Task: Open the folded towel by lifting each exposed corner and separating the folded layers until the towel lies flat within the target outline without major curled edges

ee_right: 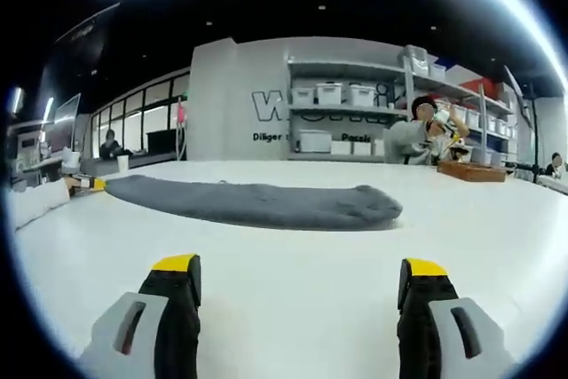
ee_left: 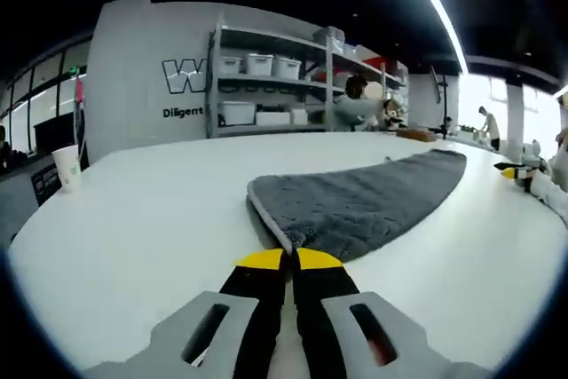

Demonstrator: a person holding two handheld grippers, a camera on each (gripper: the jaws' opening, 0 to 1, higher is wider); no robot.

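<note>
The left gripper (ee_left: 291, 259) has its yellow-tipped jaws closed together on the near corner of the towel (ee_left: 364, 201), which lies on the white surface (ee_left: 133, 219). The step in hand looks like the first one: a corner is pinched and the folded layers are not yet parted. The next move probably calls for raising that corner and drawing it back over the fold, slowly enough that only the top layer comes up.

In the right gripper view the right gripper (ee_right: 302, 277) hangs above the bare surface (ee_right: 293, 264), its jaws wide apart and holding nothing, well short of the towel (ee_right: 257, 203). It would need to come in to the far end to hold the lower layer down or take a second corner. I see no target outline on the surface.

The towel is dark grey, thick and plush, with a fuzzy nap and a stitched hem along its edge. It lies as a long folded strip, its ends rounded and soft. The surface is smooth, pale and slightly glossy. Behind it stand shelves (ee_left: 266, 77) with white boxes.
</note>
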